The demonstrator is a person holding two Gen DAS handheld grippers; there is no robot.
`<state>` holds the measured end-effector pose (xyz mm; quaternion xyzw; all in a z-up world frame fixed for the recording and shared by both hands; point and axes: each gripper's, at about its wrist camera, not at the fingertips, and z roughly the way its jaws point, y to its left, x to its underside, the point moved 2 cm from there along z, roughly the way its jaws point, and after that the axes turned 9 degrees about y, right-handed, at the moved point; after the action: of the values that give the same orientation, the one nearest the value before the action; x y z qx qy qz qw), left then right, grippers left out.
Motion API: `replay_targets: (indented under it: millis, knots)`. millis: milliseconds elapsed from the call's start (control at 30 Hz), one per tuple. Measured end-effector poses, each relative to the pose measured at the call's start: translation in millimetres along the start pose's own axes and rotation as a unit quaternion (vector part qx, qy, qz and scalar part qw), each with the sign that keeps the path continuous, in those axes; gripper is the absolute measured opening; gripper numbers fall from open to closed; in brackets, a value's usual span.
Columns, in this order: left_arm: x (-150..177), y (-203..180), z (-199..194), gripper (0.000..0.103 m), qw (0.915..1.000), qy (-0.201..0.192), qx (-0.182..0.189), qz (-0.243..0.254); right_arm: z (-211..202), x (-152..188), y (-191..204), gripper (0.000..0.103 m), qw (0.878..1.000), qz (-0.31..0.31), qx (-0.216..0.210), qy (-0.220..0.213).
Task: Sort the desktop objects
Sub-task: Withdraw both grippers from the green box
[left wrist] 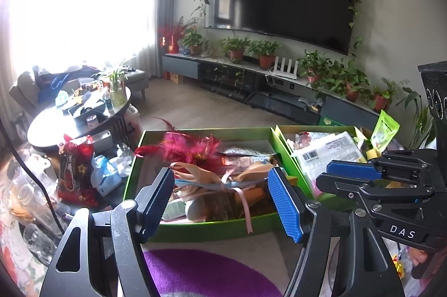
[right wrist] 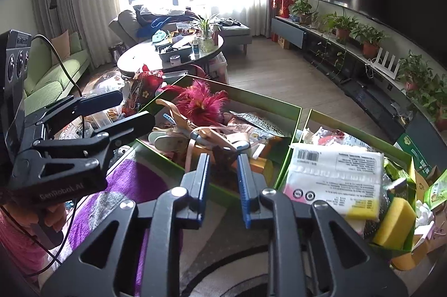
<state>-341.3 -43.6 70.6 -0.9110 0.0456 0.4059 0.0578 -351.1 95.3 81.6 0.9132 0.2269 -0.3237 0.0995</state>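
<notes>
Hovering over two green boxes set side by side on a patterned rug; left tongs (left wrist: 222, 202) are gaping wide with nothing between the pads, right tongs (right wrist: 222, 189) are standing partly open, also empty.

Left green box (left wrist: 212, 224) is holding the tangle: a magenta feather toy (left wrist: 192, 149), peach ribbons (left wrist: 201, 174) and foil snack packets; right green box (right wrist: 290, 157) is carrying a white tissue pack (right wrist: 335, 174) on top and a yellow sponge (right wrist: 394, 224) at its near corner (a red snack bag (left wrist: 76, 171) is standing outside the boxes, to the left).

Judging the step as choosing a piece from the left box; best to come down on one firm item, since the ribbons are looping over their neighbours and would likely drag several things out together; the feathers would give little to grip.

Hard to make out: what is lying under the ribbon heap; the small pale items at the box's near wall; print on the packets; the far-right contents, cut off by the frame edge; the window area is blown out white.
</notes>
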Motion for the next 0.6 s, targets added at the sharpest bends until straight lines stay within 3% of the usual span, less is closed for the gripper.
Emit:
replay_targets:
  millis: [167, 300, 467, 600]
  knots:
    - [5.4, -10.7, 6.2, 0.071, 0.9996, 0.023, -0.010, 0.009, -4.2, 5.0, 0.0, 0.024, 1.000, 0.005, -0.007, 0.002]
    - [9.3, -14.3, 9.5, 0.086, 0.9993, 0.029, -0.023, 0.001, -6.6, 8.9, -0.3, 0.029, 1.000, 0.011, -0.010, 0.003]
    - [12.4, -13.9, 11.0, 0.086, 0.9993, 0.033, -0.018, -0.009, -8.4, 15.2, -1.2, 0.046, 1.000, 0.025, -0.011, 0.002]
    - [14.9, -14.0, 11.6, 0.086, 0.9990, 0.038, -0.022, -0.007, -10.7, 18.8, -2.8, 0.067, 0.999, 0.041, -0.002, -0.001]
